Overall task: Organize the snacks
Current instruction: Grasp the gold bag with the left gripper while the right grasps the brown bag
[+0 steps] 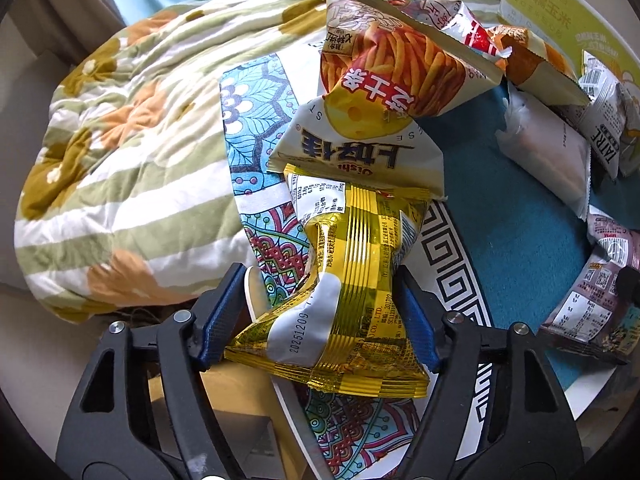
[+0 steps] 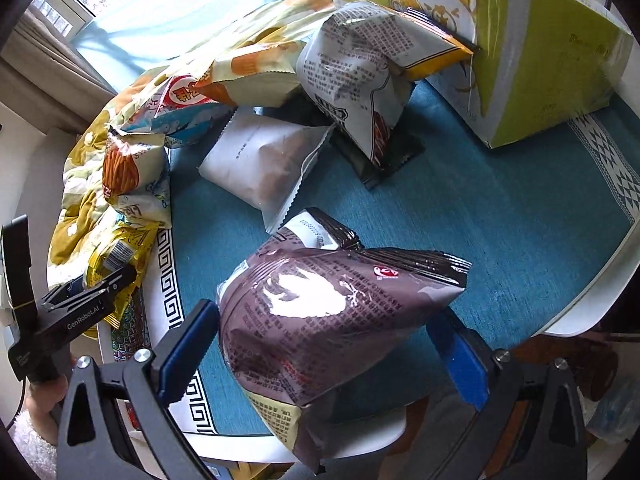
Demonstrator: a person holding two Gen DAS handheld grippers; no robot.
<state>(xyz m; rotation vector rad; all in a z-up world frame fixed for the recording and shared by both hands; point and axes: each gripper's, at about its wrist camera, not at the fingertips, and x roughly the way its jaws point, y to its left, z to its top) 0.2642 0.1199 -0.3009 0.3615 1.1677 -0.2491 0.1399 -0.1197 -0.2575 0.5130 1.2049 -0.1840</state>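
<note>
A crumpled yellow foil snack bag [image 1: 352,280] lies over the edge of the tablecloth, and my left gripper [image 1: 320,320] is shut on it, its blue pads pinching the bag's lower half. The right wrist view shows that same bag [image 2: 116,252] and the left gripper [image 2: 104,280] at the far left. A puffed brown snack bag [image 2: 320,320] stands on the blue tablecloth [image 2: 500,220] between the wide-set pads of my right gripper [image 2: 324,344]. The left pad is right at the bag's side and a sliver of cloth shows by the right pad. Its jaws are open.
Behind lie an orange cheese-stick bag [image 1: 380,76], a white pouch [image 2: 260,164], a grey printed bag [image 2: 360,92] and other packs against a green cardboard box [image 2: 540,60]. A floral quilt [image 1: 120,140] fills the left. A hand in a fluffy sleeve [image 2: 36,420] grips the left tool.
</note>
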